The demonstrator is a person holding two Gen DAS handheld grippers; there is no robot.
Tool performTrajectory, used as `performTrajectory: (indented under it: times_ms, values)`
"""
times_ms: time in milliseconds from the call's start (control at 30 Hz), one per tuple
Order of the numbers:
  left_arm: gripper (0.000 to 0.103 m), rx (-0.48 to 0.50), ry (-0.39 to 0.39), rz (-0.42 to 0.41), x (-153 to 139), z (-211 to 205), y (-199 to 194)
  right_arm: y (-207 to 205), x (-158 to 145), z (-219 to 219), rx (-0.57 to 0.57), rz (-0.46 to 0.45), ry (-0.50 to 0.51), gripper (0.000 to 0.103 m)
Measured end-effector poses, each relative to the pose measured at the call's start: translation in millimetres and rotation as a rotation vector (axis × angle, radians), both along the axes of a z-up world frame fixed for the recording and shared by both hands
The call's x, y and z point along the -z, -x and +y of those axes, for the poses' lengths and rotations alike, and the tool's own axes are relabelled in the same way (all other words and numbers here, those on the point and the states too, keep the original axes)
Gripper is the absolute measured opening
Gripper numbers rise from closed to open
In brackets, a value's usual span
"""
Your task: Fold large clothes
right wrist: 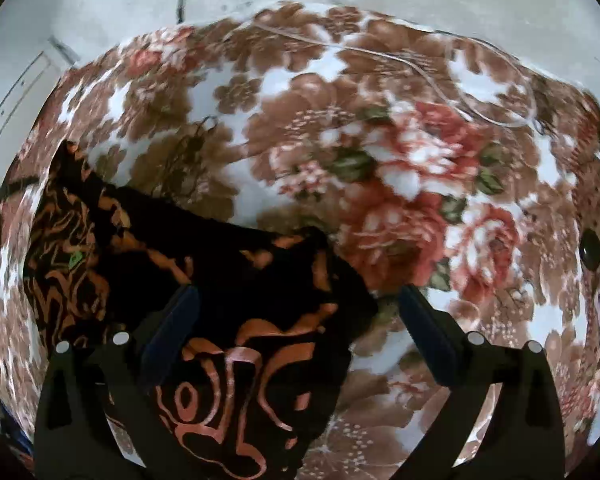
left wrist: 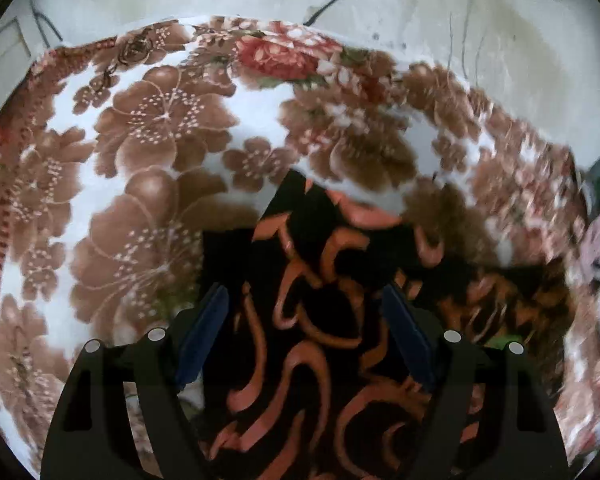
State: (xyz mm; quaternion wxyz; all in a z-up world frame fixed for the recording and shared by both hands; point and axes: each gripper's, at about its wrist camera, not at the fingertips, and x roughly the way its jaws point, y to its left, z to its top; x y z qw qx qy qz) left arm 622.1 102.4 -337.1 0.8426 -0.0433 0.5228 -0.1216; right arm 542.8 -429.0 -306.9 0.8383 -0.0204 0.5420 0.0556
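Both hand-held grippers point down over the work and neither grips anything. The left hand-held gripper (left wrist: 306, 336) has its blue pads spread wide, and the black garment with the orange swirl print (left wrist: 320, 340) lies loose in the gap, no pad pressing it. In the right wrist view the right hand-held gripper (right wrist: 300, 330) is spread wider, the garment's dark corner (right wrist: 260, 280) sitting between the pads toward nine o'clock, with bare floral blanket (right wrist: 380, 168) showing toward three o'clock. The garment lies on that brown, white and red flowered blanket, which covers whatever is underneath; pale floor (left wrist: 420, 12) shows at twelve o'clock in both views. How far along? The cloth looks bunched and layered rather than spread flat: in the left view a pointed edge reaches up toward twelve o'clock, and in the right view a long dark edge runs off toward ten o'clock. That reads as one fold laid down, or partly laid, with the jaws let go. No neat, compact rectangle is visible, so I judge that more folds and some smoothing remain. Motion blur hides the finer creases.
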Motion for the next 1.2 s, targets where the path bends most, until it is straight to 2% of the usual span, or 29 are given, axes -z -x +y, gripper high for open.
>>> performTrajectory:
  times_ms: [67, 100, 167, 267, 367, 467, 567, 633, 733, 833, 1033, 1067, 1100, 1133, 1167, 1200]
  values:
    - [0.079, 0.031, -0.065, -0.013, 4.6, -3.8, 8.7, 5.0, 12.3, -5.4, -0.004, -0.015, 0.068, 0.098]
    - [0.079, 0.06, -0.122, -0.04, 4.7, -9.1, 15.3, 8.8, 22.2, -7.7, -0.007, -0.016, 0.114, 0.098]
    - [0.079, 0.164, -0.211, -0.105, -1.1, -29.0, 31.3, 17.9, 37.6, -10.9, -0.009, -0.012, 0.156, 0.098]
    - [0.08, 0.335, -0.186, -0.126, -11.9, -65.8, 48.5, 33.6, 49.4, -8.2, -0.034, -0.036, 0.19, 0.098]
    - [0.084, 0.461, -0.143, -0.111, -17.7, -102.1, 55.5, 36.2, 60.8, -0.1, -0.06, -0.034, 0.225, 0.098]
    - [0.084, 0.515, -0.176, -0.118, -13.3, -120.2, 50.5, 29.0, 72.2, 3.5, -0.068, -0.035, 0.257, 0.098]
    - [0.084, 0.48, -0.256, -0.125, 0.5, -111.3, 32.2, 15.9, 81.3, -0.1, -0.058, -0.041, 0.279, 0.098]
    - [0.084, 0.42, -0.308, -0.11, 7.9, -90.9, 9.7, 9.4, 83.4, 0.7, -0.069, -0.05, 0.265, 0.098]
    - [0.084, 0.352, -0.342, -0.078, 14.3, -59.0, -19.7, -2.9, 89.5, 10.5, -0.149, -0.069, 0.296, 0.098]
    - [0.082, 0.339, -0.296, -0.014, 20.9, -36.8, -45.2, -12.4, 93.7, 16.4, -0.21, -0.081, 0.262, 0.098]
    - [0.082, 0.394, -0.238, 0.041, 42.0, -43.5, -68.2, -23.0, 86.8, 29.9, -0.261, -0.131, 0.198, 0.098]
    - [0.075, 0.393, -0.222, 0.058, 48.9, -44.4, -71.9, -25.4, 88.3, 29.4, -0.258, -0.131, 0.18, 0.096]
    - [0.064, 0.391, -0.19, 0.078, 54.1, -43.8, -74.4, -28.5, 90.8, 28.5, -0.254, -0.12, 0.162, 0.083]
    - [0.034, 0.393, -0.16, 0.099, 58.1, -44.5, -75.4, -31.6, 93.7, 27.4, -0.247, -0.107, 0.138, 0.072]
    - [0.023, 0.397, -0.139, 0.113, 60.4, -46.4, -74.7, -31.4, 95.8, 27.4, -0.248, -0.092, 0.107, 0.044]
    - [0.019, 0.394, -0.148, 0.1, 60.6, -49.1, -70.7, -31.1, 98.7, 29.5, -0.25, -0.08, 0.091, 0.035]
